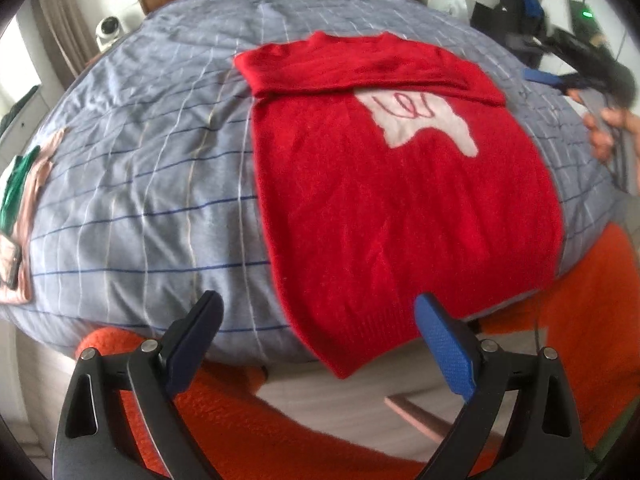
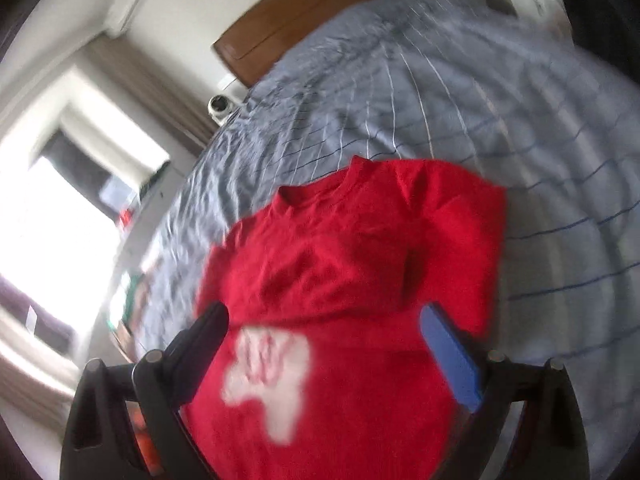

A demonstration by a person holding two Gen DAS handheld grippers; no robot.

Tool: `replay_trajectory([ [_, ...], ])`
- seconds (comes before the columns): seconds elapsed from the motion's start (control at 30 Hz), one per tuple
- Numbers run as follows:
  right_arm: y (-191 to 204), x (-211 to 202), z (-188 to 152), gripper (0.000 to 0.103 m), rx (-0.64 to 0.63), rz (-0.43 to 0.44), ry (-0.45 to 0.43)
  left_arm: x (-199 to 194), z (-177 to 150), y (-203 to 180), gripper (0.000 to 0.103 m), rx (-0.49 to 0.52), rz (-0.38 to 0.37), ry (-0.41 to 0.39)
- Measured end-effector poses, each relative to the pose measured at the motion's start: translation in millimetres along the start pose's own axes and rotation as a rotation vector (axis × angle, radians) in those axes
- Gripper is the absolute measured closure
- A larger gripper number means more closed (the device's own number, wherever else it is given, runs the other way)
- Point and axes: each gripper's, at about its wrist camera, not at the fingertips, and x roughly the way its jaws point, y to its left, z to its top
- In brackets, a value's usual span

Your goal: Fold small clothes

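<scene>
A red knit sweater (image 1: 400,208) with a white patch (image 1: 424,124) on its chest lies flat on the bed, its sleeves folded across the top near the collar. Its hem hangs over the bed's near edge. My left gripper (image 1: 320,320) is open and empty, just above the hem. My right gripper (image 2: 324,328) is open and empty, hovering over the sweater (image 2: 352,264) near the white patch (image 2: 268,376); it also shows in the left wrist view (image 1: 560,78) at the far right, held by a hand.
The bed has a grey-blue checked cover (image 1: 140,184) and a wooden headboard (image 2: 304,20). Pink and green clothes (image 1: 20,200) lie at the bed's left edge. An orange rug (image 1: 580,340) lies on the floor below. A white camera (image 1: 108,32) stands left of the bed.
</scene>
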Motion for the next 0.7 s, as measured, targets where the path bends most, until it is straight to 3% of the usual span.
replay_trajectory([
  [0.1,11.4,-23.3,-27.6,0.007,-0.156,-0.118,0.008,3.7,-0.8,-2.0,0.006,0.01,0.004,0.007],
  [0.2,12.0,-33.1,-57.2,0.007,-0.227,-0.177,0.044,6.4,0.3,-2.3,0.006,0.008,0.0,0.01],
  [0.5,-3.6,-45.4,-118.5,0.007,-0.143,-0.162,0.113,11.1,0.1,-8.1,0.006,0.02,0.002,0.023],
  [0.7,6.4,-44.5,-132.2,0.007,-0.211,-0.196,0.131,13.0,1.7,3.7,0.006,0.044,0.053,0.024],
])
